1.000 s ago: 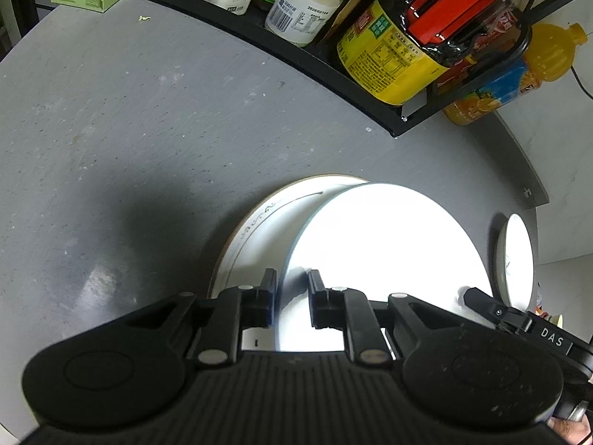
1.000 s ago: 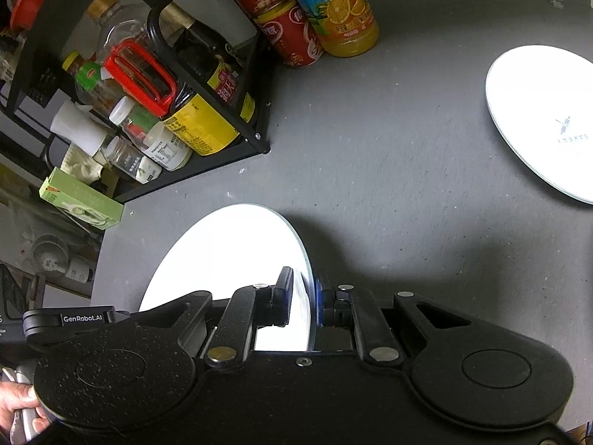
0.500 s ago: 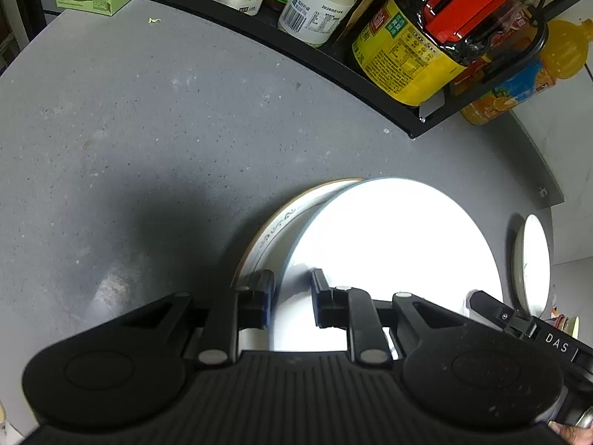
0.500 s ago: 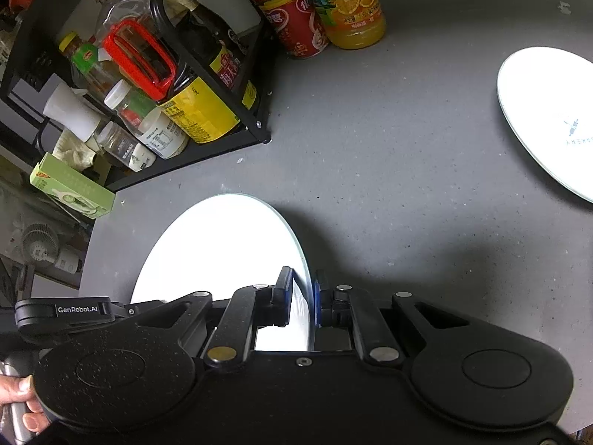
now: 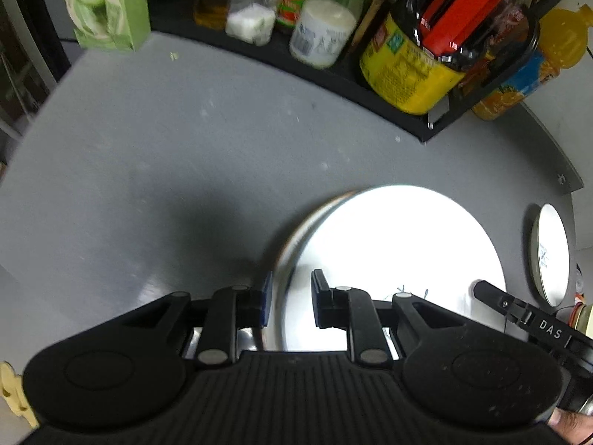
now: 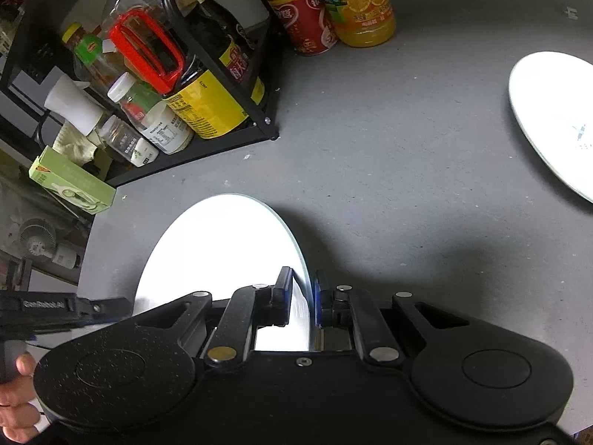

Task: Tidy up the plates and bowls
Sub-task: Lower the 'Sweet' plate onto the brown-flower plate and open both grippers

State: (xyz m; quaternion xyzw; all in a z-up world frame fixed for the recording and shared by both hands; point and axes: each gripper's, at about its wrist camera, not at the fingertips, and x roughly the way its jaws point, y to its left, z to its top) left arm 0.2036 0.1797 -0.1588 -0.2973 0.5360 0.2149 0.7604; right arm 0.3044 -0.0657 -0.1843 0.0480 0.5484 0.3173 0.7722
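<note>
Left wrist view first: the left gripper (image 5: 289, 302) points steeply down at the rim of a stack of plates, its jaws parted and just now opening further. The rim passes between the fingers (image 5: 265, 302), but the pads do not press on it — a gap shows on either side. Just beyond, the white top plate (image 5: 400, 256) lies over a second plate (image 5: 296, 233), whose brown-edged rim peeks out on the left. Both sit on the grey countertop (image 5: 166, 155). At the right edge of this view a black arm marked DAS — part of the right gripper — reaches over the top plate. Farther right, well apart, another white plate (image 5: 550, 254) lies on the counter. At the back stands a black rack (image 5: 333, 74) with a yellow-labelled dark bottle (image 5: 411, 70), a white jar (image 5: 320, 33) and other jars, and to its left a green carton (image 5: 105, 7).

From the right wrist, the right gripper (image 6: 300, 298) is clamped on the near edge of the top plate (image 6: 222, 252). A hand (image 6: 15, 400) shows at the lower left. Across the counter the lone white plate (image 6: 552, 118) sits at the right edge. Beyond it an orange juice bottle (image 6: 361, 3) and a red can (image 6: 307, 18) stand just beside the rack (image 6: 222, 59).
</note>
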